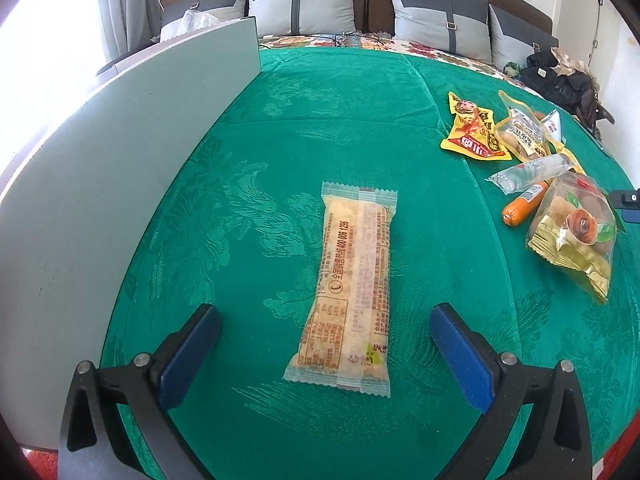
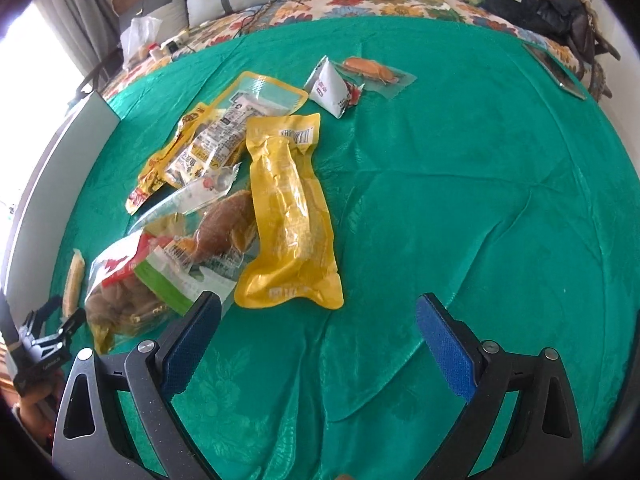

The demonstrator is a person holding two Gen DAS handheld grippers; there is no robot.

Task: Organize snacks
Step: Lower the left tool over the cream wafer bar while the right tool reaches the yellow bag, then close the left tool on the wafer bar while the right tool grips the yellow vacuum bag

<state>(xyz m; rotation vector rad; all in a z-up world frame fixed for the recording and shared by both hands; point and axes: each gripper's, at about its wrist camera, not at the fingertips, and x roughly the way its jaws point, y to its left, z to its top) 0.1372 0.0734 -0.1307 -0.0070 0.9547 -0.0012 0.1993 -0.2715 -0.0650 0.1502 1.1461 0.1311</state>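
A long pale snack bar packet (image 1: 352, 288) lies flat on the green cloth (image 1: 320, 120), its near end between the open fingers of my left gripper (image 1: 324, 316), which holds nothing. A pile of snacks sits to the right: a yellow pouch (image 1: 472, 128), an orange sausage (image 1: 520, 204) and a clear bag of pastries (image 1: 572, 232). My right gripper (image 2: 318, 304) is open and empty just in front of a long yellow pouch (image 2: 288, 212). A clear bag with a brown bun (image 2: 216, 236) and a triangular white packet (image 2: 332, 88) lie around it.
A grey-white board (image 1: 120, 152) stands upright along the left edge of the green cloth. Pillows (image 1: 300, 4) and a floral bedspread (image 2: 360, 0) lie beyond. Dark clothes (image 2: 540, 4) are heaped at the far right. The left gripper shows at the left of the right wrist view (image 2: 52, 328).
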